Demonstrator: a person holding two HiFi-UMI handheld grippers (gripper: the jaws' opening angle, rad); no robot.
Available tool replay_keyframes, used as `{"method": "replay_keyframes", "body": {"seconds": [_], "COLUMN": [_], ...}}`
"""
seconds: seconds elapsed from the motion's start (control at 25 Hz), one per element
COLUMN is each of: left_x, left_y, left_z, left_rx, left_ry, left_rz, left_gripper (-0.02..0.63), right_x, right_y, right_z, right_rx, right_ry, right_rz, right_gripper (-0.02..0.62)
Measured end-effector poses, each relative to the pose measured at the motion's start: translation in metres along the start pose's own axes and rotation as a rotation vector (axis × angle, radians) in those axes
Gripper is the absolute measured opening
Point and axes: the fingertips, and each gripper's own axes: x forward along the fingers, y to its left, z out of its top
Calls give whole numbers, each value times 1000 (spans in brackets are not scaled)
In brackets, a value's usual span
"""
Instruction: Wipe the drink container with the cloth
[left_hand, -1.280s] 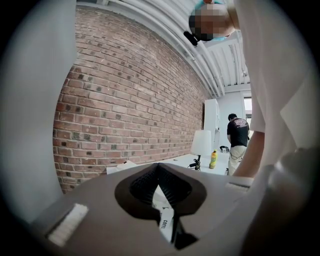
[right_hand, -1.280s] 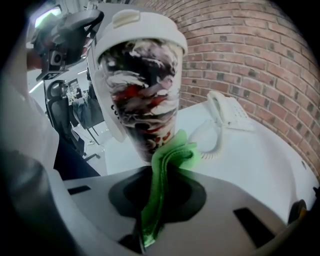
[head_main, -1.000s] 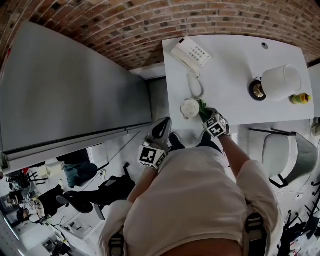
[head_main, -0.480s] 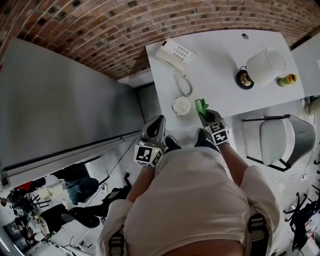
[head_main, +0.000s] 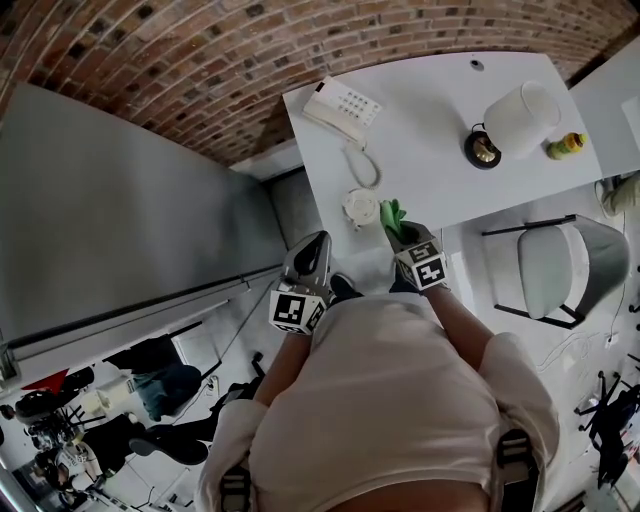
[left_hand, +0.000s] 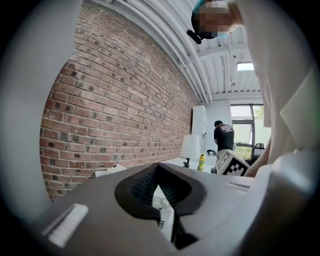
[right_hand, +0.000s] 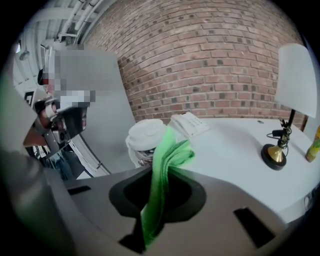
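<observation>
— Brick-walled office, white desk (head_main: 430, 110) pushed up against the brick wall (head_main: 150, 60). Compared with a second ago: barely anything new lol. Same spot for the lidded cup (head_main: 360, 207), near the desk's front edge and just left of the green cloth (head_main: 391, 217). Maybe slightly more cloth poking out past the right gripper (head_main: 403, 236) than before, plus some camera drift. No real wiping stroke to speak of.

— Agreed. Looking along the right gripper: jaws pinched tight on the cloth, folded end sticking up and overlapping the cup's right side. Touching or just in front? Can't tell from either angle. As for the left gripper (head_main: 320, 245): parked off the desk, close to the body, same as a second ago, jaws closed together on nothing. So no support on the cup.

— Meaning for the task: probably right at the start of the wipe, or paused. Might want that left one on the cup before pushing. Light-looking thing, could slide or tip.

— Contents?

— Lid on the cup, so no way to see inside. Yellow bottle (head_main: 563, 146) with a green cap over by the lamp (head_main: 515, 120), well apart from the action, too small to read any level. Desk phone (head_main: 343, 103) behind the cup, not involved.
</observation>
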Motion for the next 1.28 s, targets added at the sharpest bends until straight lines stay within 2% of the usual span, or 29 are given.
{"method": "replay_keyframes", "body": {"seconds": [0.12, 0.4, 0.76, 1.28], "left_x": [-5, -15, -14, -7], "left_y": [-1, 8, 7, 8], "left_z": [0, -2, -6, -10], "left_rx": [2, 0, -8, -21], "left_ry": [-7, -5, 4, 25], "left_rz": [1, 21, 34, 91], "left_gripper": [11, 12, 12, 11], "right_x": [8, 25, 38, 72], "right_y": [5, 23, 17, 11], "right_z": [-3, 6, -7, -49], "right_rx": [-3, -160, -316, -412], "right_ry": [31, 84, 192, 328], "right_rz": [1, 22, 52, 139], "right_gripper": [41, 41, 41, 41]}}
